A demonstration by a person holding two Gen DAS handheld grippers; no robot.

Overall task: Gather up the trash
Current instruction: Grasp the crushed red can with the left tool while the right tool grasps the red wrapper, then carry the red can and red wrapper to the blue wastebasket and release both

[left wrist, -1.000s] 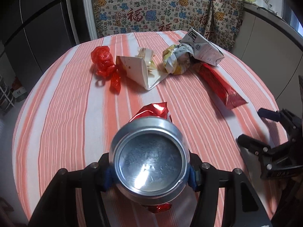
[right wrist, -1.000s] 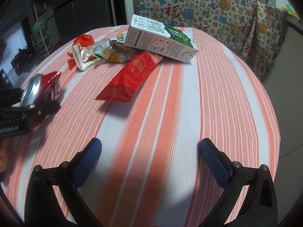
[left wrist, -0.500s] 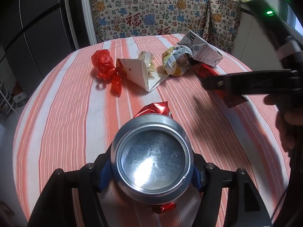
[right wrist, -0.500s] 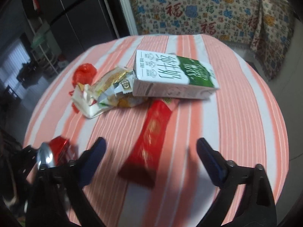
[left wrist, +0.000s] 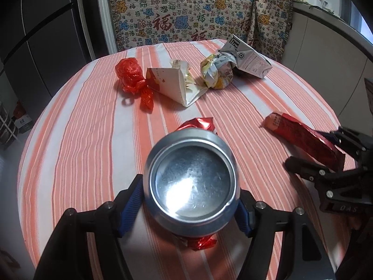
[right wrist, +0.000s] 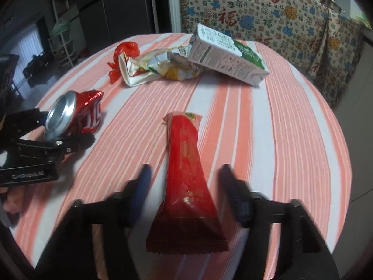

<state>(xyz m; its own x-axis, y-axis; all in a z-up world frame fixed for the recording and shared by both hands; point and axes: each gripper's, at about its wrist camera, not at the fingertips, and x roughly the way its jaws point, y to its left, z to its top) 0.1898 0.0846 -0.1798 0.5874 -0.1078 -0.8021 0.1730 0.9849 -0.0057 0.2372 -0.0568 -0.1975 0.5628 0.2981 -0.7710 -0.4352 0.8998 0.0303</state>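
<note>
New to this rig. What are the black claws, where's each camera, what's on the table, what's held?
No robot: a person holds two hand grippers, each with a fisheye camera looking along its fingers. The left gripper clamps a crushed red can. The right gripper straddles a red snack wrapper; its fingers are blurred with gaps beside the wrapper, so not gripping yet. On the striped tablecloth lie a milk carton, a crumpled yellow wrapper, a paper cone and a red plastic bag.

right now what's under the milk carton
One end of the milk carton rests on the crumpled yellow wrapper, so it sits tilted; its other end lies on the tablecloth. Whatever lies beneath its middle is hidden.
</note>
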